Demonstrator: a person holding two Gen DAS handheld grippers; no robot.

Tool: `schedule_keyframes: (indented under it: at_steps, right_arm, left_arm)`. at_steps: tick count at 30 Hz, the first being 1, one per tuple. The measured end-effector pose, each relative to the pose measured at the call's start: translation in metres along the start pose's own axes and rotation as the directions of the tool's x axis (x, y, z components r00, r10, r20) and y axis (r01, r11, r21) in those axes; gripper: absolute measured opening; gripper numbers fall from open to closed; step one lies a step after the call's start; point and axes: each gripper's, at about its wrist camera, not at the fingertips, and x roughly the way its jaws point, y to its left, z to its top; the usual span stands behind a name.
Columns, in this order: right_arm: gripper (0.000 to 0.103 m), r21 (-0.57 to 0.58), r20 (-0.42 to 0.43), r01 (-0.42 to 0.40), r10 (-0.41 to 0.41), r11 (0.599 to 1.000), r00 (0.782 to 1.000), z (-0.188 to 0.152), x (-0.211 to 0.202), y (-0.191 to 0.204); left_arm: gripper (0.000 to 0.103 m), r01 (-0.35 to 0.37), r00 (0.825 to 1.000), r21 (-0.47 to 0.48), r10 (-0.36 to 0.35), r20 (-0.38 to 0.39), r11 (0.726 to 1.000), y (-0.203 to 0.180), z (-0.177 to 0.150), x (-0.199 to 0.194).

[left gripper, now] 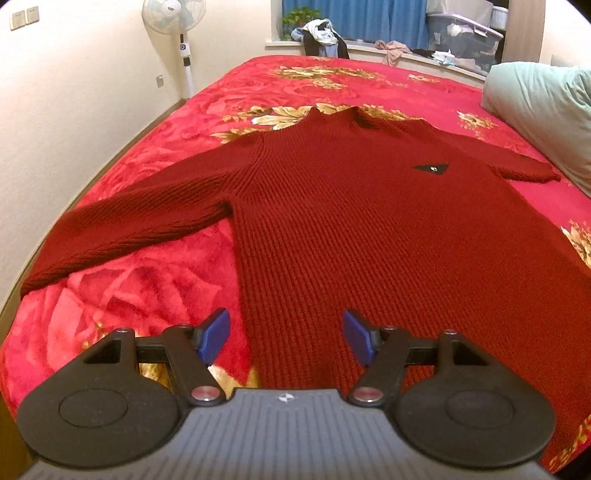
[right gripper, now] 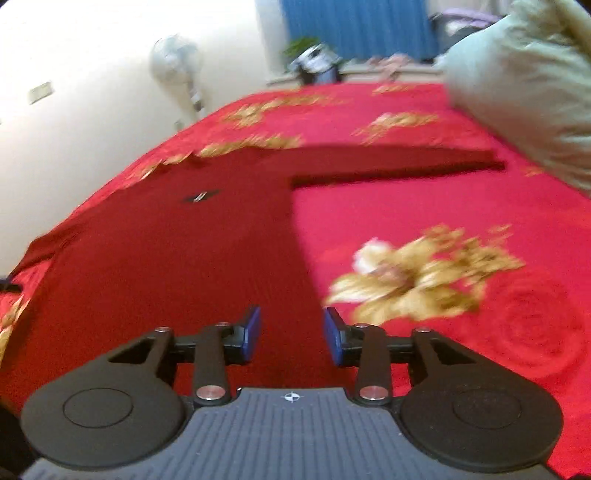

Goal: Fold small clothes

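A dark red knit sweater (left gripper: 369,221) lies flat and face up on the bed, collar at the far end, both sleeves spread out sideways. It has a small black triangular patch (left gripper: 431,168) on the chest. My left gripper (left gripper: 286,338) is open and empty, just above the hem near the sweater's left bottom corner. The right wrist view is blurred. There the sweater (right gripper: 166,266) fills the left half, and its right sleeve (right gripper: 399,162) stretches toward the pillow. My right gripper (right gripper: 291,334) is open and empty over the sweater's right bottom edge.
The bed has a red blanket (left gripper: 129,288) with gold flowers. A pale green pillow (left gripper: 543,110) lies at the far right. A standing fan (left gripper: 173,22) stands by the left wall. Clothes and a storage bin (left gripper: 465,37) sit on the window ledge behind the bed.
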Motion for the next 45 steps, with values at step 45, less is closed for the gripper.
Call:
schedule_keyframes:
  at_steps: [45]
  right_arm:
    - [0.042, -0.024, 0.247, 0.156, -0.145, 0.987, 0.958, 0.055, -0.005, 0.051]
  left_arm:
    - [0.072, -0.105, 0.977, -0.154, 0.131, 0.17, 0.982, 0.011, 0.036, -0.01]
